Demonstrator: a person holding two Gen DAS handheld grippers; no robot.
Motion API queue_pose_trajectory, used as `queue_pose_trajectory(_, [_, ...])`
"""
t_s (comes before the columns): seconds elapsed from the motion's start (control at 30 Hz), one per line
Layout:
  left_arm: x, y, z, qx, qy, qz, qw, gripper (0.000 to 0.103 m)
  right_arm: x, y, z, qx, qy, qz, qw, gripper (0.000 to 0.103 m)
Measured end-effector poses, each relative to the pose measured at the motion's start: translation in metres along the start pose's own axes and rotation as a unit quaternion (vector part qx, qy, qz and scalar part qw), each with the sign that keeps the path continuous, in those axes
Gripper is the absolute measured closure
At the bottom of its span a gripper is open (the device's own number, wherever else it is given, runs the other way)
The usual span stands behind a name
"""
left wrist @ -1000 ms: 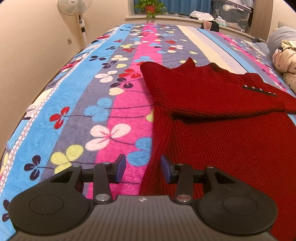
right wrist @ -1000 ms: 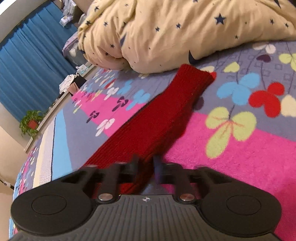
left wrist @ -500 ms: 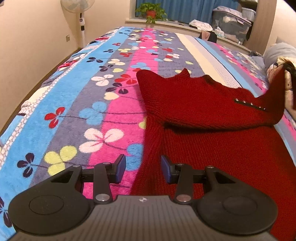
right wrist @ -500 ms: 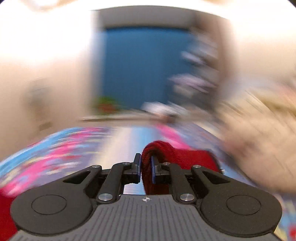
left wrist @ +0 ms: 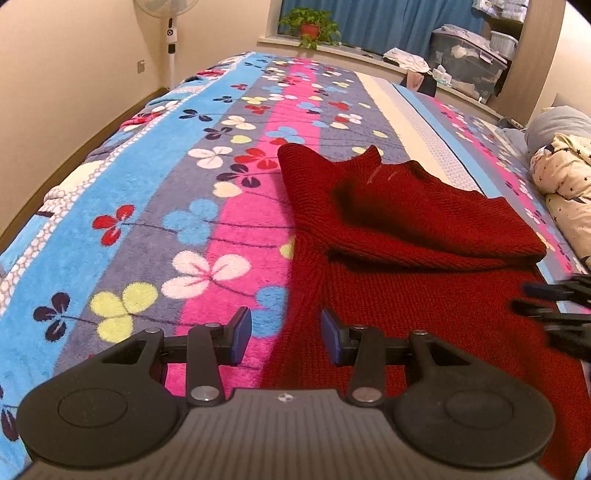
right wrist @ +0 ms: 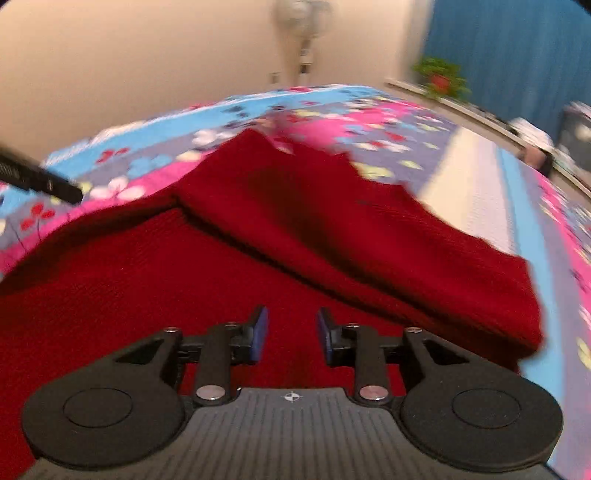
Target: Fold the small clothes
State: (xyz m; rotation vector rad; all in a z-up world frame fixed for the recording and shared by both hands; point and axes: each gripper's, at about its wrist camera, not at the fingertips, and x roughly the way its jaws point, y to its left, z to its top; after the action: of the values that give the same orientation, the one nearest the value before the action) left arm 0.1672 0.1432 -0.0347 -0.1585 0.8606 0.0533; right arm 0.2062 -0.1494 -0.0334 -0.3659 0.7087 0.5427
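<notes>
Red knit sweater (left wrist: 424, 258) flat on flowery blanket (left wrist: 155, 206), mid-right of frame, top part folded over. L gripper (left wrist: 286, 334) low center, jaws wide, holding nothing. R gripper (right wrist: 291, 332) low center over sweater, jaws wide, holding nothing.

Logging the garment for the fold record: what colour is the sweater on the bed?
Dark red knit sweater, plain, no pattern; clearest in the left wrist view.

No text, label, brand name or number can be read in either view; the fan's control panel (left wrist: 170, 32), upper left of the left wrist view, is too small to make out.
</notes>
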Motion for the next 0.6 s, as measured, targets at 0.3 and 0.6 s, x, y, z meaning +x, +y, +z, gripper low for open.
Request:
queue_pose_trajectory(0.3, [-0.005, -0.003, -0.008, 0.014, -0.001, 0.008, 0.9999, 0.057, -0.113, -0.052, -0.05, 0.079, -0.014, -0.085, 0.993, 0.044])
queue_pose_trajectory(0.6, [-0.018, 0.006, -0.037, 0.024, 0.035, 0.004, 0.9991, 0.053, -0.122, -0.097, -0.129, 0.27, 0.063, -0.106, 0.955, 0.043])
